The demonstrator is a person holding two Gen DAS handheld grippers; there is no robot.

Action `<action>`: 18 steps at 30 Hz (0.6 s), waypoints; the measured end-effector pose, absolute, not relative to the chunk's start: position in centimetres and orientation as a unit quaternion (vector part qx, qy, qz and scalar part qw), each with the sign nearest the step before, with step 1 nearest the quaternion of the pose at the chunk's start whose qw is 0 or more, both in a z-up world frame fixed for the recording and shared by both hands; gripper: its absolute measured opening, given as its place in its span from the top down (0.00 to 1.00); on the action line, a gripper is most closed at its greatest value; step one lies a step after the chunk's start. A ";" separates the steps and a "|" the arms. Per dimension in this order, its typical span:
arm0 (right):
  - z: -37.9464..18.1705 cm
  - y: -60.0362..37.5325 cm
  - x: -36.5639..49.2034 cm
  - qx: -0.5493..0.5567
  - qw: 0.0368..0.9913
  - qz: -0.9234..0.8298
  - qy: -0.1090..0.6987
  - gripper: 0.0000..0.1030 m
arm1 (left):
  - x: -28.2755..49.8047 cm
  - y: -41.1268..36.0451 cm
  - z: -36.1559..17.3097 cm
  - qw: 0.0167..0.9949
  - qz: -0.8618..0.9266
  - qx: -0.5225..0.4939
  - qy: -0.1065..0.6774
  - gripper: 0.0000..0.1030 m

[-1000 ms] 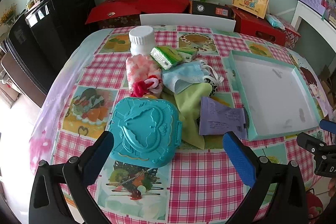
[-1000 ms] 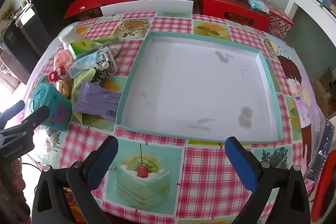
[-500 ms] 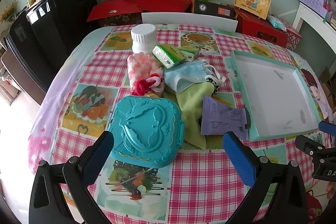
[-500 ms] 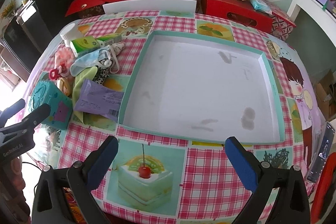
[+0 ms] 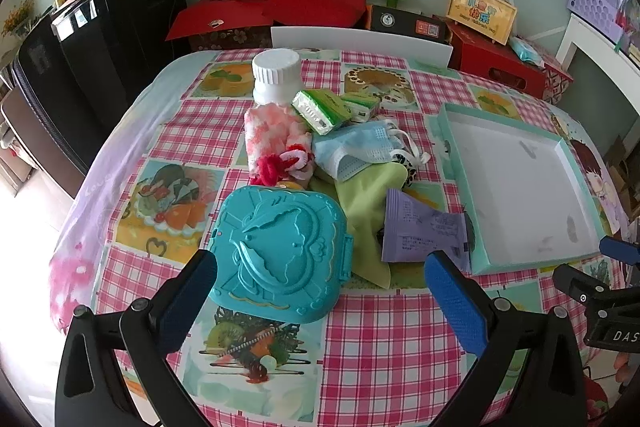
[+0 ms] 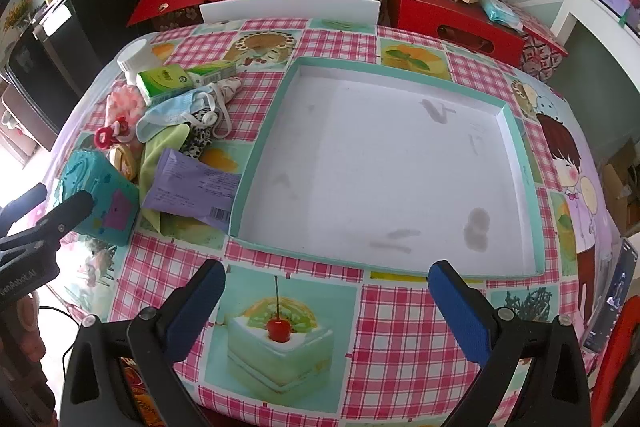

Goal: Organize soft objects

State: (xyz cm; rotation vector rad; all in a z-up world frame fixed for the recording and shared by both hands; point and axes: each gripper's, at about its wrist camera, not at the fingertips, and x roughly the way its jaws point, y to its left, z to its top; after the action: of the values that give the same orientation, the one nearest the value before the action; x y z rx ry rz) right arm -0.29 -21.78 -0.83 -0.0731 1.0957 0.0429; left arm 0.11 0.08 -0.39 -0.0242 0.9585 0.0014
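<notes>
Both of my grippers gape wide, holding nothing: my left gripper [image 5: 320,275] hangs above the teal case [image 5: 280,251], soft pile [image 5: 360,155] at twelve o'clock; my right gripper [image 6: 326,287] faces the tray [image 6: 264,147].

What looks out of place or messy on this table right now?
The white tray has grey smudges on its floor and holds nothing. The soft things sit heaped beside it: blue face mask, green cloth and purple packet overlapping.

Tray [image 5: 576,259] at right of table [image 5: 400,347], pile of masks [image 5: 360,147] and cloths [image 5: 368,195] left of it, plastic case [image 5: 280,251] nearest.
</notes>
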 end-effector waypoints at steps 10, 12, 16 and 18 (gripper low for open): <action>-0.9 -21.6 -0.2 -0.038 0.852 0.020 0.522 0.00 | 0.3 0.1 -0.5 0.886 -0.005 -0.015 0.463 0.00; -0.9 -21.6 -0.1 -0.039 0.852 0.020 0.522 0.00 | 0.3 0.2 -0.5 0.887 -0.010 -0.022 0.461 0.00; -0.9 -21.4 -0.1 -0.042 0.852 0.021 0.521 0.00 | 0.4 0.3 -0.4 0.889 -0.014 -0.027 0.457 0.00; -0.9 -21.4 -0.1 -0.043 0.852 0.022 0.521 0.00 | 0.4 0.3 -0.4 0.890 -0.013 -0.030 0.455 0.00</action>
State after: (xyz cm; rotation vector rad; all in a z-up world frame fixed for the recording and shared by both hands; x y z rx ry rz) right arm -0.08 -21.36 -0.90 -0.0900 1.0965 0.0453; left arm 0.40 0.33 -0.38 -0.0623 0.9442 -0.0272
